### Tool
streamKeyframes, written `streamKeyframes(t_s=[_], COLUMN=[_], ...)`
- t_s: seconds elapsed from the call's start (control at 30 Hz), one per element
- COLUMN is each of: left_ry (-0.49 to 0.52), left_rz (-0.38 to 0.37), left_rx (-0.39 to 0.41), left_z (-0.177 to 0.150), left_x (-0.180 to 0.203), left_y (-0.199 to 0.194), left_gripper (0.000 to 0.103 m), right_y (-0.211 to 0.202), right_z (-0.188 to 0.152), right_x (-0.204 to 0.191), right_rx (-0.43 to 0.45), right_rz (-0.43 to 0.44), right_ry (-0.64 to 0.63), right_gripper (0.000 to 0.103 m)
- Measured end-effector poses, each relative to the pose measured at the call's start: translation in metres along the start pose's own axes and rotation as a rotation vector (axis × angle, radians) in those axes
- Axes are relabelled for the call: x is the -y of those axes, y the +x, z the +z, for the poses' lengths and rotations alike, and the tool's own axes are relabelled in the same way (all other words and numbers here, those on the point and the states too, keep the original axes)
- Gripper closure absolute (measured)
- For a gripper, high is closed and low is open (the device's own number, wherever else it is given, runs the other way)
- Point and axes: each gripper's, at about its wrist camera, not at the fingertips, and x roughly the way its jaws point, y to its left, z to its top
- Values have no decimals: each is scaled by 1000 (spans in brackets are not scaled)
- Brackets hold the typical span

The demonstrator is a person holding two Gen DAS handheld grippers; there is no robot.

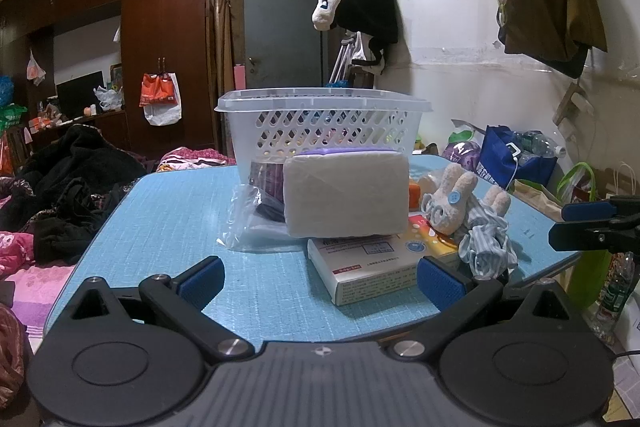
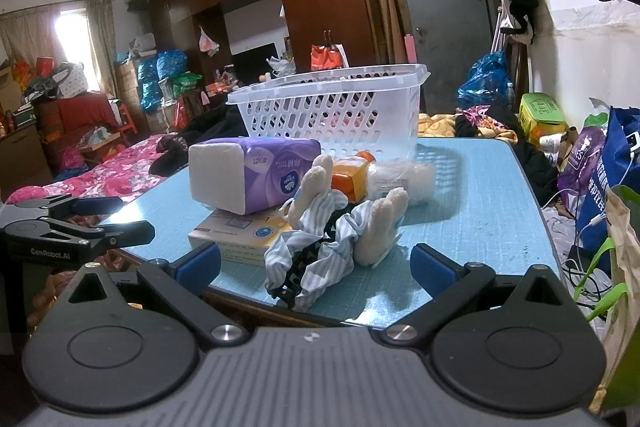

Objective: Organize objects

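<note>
I have both tools spread wide with nothing between their fingers. My left tool (image 1: 320,281) hovers low at the near edge of the blue tabletop (image 1: 168,223), facing a white medicine box (image 1: 360,267) that lies flat just ahead of its right finger. A purple-wrapped tissue pack (image 1: 346,195) rests on top of that box, its pale end toward me, and a clear plastic bag (image 1: 244,223) lies beside it on the left. Behind them stands the white lattice basket (image 1: 324,123), upright. To the right of the box I see a striped blue-and-white scrunchie (image 1: 486,239) and cream bunny-eared plush pieces (image 1: 448,203) touching it.

My right tool (image 2: 316,263) sits at the tabletop's corner, with the scrunchie and a black hair claw (image 2: 288,287) directly between its fingers' line, not gripped. An orange packet (image 2: 352,175) lies behind the plush, near the basket. The left tool appears at the left edge of this view, off the tabletop.
</note>
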Motion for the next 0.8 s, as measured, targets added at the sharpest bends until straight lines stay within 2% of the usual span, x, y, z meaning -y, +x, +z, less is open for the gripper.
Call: streamKeyframes(t_s=[0.6,0.8], left_ry=[18,20], left_rz=[-3,2], left_rx=[-3,3], left_z=[-2,-2], left_x=[4,3], left_y=[4,7], left_gripper=[0,0], right_y=[-1,-4], right_z=[0,-2], right_x=[3,-1], right_rx=[3,71], right_rz=[-3,-55], right_ry=[7,-43], right_gripper=[0,0])
